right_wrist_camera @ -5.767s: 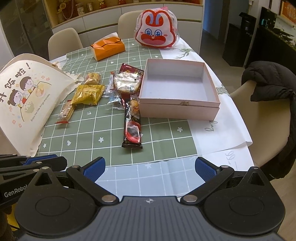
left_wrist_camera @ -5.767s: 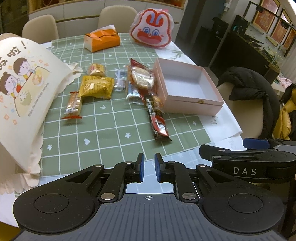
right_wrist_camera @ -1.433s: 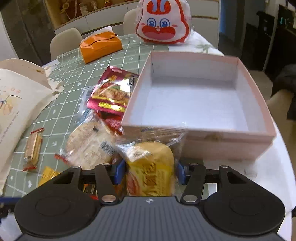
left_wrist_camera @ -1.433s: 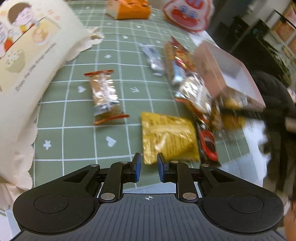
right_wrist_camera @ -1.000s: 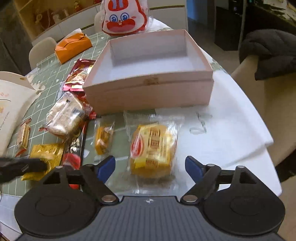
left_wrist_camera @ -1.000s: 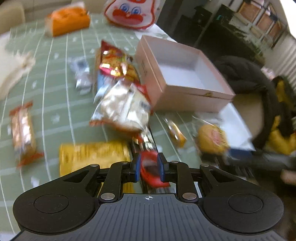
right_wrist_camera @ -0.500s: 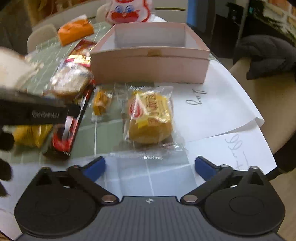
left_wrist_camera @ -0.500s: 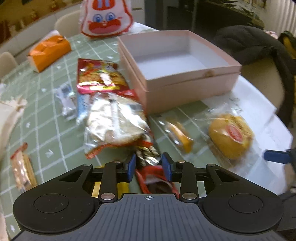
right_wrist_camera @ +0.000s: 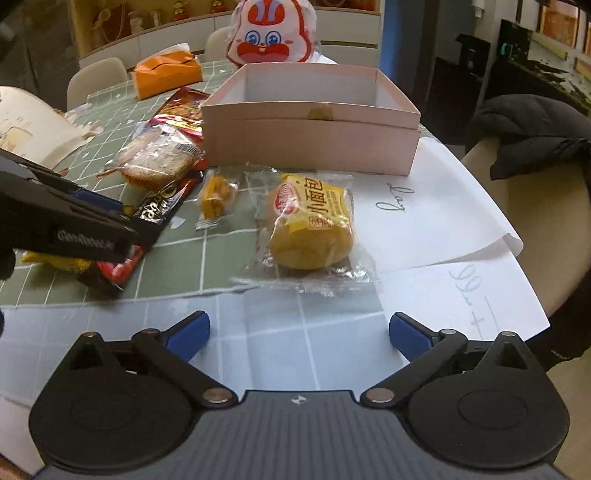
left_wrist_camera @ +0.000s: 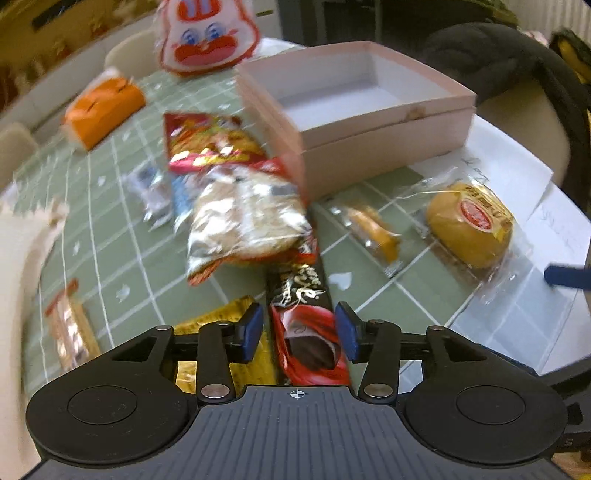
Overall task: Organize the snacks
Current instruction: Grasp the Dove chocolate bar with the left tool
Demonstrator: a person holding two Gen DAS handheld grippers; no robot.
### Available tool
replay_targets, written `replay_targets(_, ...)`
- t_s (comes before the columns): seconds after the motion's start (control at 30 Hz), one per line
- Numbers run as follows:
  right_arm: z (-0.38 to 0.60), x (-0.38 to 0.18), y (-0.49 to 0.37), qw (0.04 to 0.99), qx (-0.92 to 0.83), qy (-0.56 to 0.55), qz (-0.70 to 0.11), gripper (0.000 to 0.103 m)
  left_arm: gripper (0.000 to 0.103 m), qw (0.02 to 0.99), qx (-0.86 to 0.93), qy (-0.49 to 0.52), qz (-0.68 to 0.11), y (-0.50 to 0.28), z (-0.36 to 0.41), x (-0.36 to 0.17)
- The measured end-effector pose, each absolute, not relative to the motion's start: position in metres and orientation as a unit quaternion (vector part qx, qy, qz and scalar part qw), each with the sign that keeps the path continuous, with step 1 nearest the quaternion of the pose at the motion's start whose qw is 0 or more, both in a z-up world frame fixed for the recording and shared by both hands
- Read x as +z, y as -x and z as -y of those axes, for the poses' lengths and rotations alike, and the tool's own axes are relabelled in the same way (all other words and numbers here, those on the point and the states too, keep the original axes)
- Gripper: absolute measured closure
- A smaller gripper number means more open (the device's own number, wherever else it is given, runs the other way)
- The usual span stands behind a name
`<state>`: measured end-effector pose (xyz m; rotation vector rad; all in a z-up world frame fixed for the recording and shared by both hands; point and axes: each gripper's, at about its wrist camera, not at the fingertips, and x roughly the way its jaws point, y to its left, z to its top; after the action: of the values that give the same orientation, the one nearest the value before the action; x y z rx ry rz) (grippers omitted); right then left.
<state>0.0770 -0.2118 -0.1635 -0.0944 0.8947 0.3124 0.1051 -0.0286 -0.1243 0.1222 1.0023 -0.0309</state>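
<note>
My left gripper [left_wrist_camera: 299, 330] is open, its pads on either side of the near end of a long red-and-black chocolate bar [left_wrist_camera: 306, 325] that lies on the green checked cloth. It shows from the side in the right wrist view [right_wrist_camera: 122, 221]. My right gripper [right_wrist_camera: 298, 330] is wide open and empty, just short of a wrapped yellow bun [right_wrist_camera: 312, 223], also in the left wrist view [left_wrist_camera: 471, 225]. A small orange candy [right_wrist_camera: 216, 194] lies between bun and bar. An empty pink box [right_wrist_camera: 310, 122] stands behind them.
A clear-wrapped cake [left_wrist_camera: 240, 221], a red snack bag [left_wrist_camera: 207, 142] and a gold packet [left_wrist_camera: 218, 332] lie left of the box. An orange tissue box [right_wrist_camera: 168, 74], a rabbit bag [right_wrist_camera: 275, 35], a paper bag [right_wrist_camera: 33, 125] and white paper sheets [right_wrist_camera: 443, 236] lie around.
My left gripper has opened wider around the chocolate bar's near end. My right gripper let go of the bun about a second ago and has backed off from it.
</note>
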Motion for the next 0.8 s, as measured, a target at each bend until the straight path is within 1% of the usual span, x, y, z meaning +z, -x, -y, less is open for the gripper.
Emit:
replay_targets(0.03, 0.212, -0.163, -0.074, 0.890, 0.151, 0.044, -0.428, 0.005, 0.053, 0.870, -0.019, -0.039, -0.490, -0.107, 0.024, -0.126)
replay_targets(0.1, 0.212, -0.161, -0.068, 0.895, 0.145, 0.042, -0.420, 0.006, 0.054, 0.869, -0.016, -0.010, -0.494, -0.111, 0.019, -0.127)
replay_targets(0.27, 0.212, -0.152, -0.055, 0.919, 0.115, 0.061, -0.372, 0.006, 0.052, 0.877, -0.016, -0.008, -0.480, -0.127, 0.019, -0.128)
replay_targets(0.37, 0.214, -0.149, -0.059, 0.913, 0.119, 0.064, -0.384, 0.006, 0.058, 0.878, -0.018, -0.013, -0.478, -0.128, 0.019, -0.128)
replay_targets(0.4, 0.215, -0.147, -0.060, 0.912, 0.133, 0.069, -0.383, 0.006, 0.058, 0.877, -0.023, -0.014, -0.479, -0.125, 0.018, -0.128)
replay_targets(0.47, 0.219, -0.141, -0.066, 0.911, 0.141, 0.081, -0.379, 0.010, 0.058, 0.874, -0.032, -0.011, -0.485, -0.114, 0.018, -0.127)
replay_targets(0.57, 0.229, -0.121, -0.077, 0.921, 0.137, 0.049, -0.362, 0.021, 0.058, 0.868, -0.043, -0.004, -0.494, -0.087, 0.019, -0.126)
replay_targets(0.6, 0.231, -0.115, -0.082, 0.922, 0.141, 0.034, -0.358, 0.031, 0.058, 0.866, -0.048, 0.000, -0.498, -0.078, 0.019, -0.125)
replay_targets(0.63, 0.231, -0.109, -0.087, 0.921, 0.150, 0.022, -0.358, 0.043, 0.058, 0.863, -0.052, 0.006, -0.503, -0.071, 0.018, -0.124)
replay_targets(0.67, 0.229, -0.105, -0.093, 0.918, 0.163, 0.013, -0.362, 0.048, 0.058, 0.860, -0.055, 0.012, -0.507, -0.064, 0.017, -0.123)
replay_targets(0.7, 0.224, -0.103, -0.100, 0.912, 0.177, 0.009, -0.370, 0.052, 0.058, 0.858, -0.056, 0.019, -0.511, -0.059, 0.015, -0.123)
replay_targets(0.73, 0.217, -0.103, -0.106, 0.907, 0.190, 0.009, -0.376, 0.054, 0.058, 0.856, -0.056, 0.027, -0.514, -0.054, 0.012, -0.123)
replay_targets(0.8, 0.199, -0.106, -0.116, 0.899, 0.211, 0.023, -0.382, 0.056, 0.058, 0.853, -0.054, 0.041, -0.518, -0.047, 0.008, -0.122)
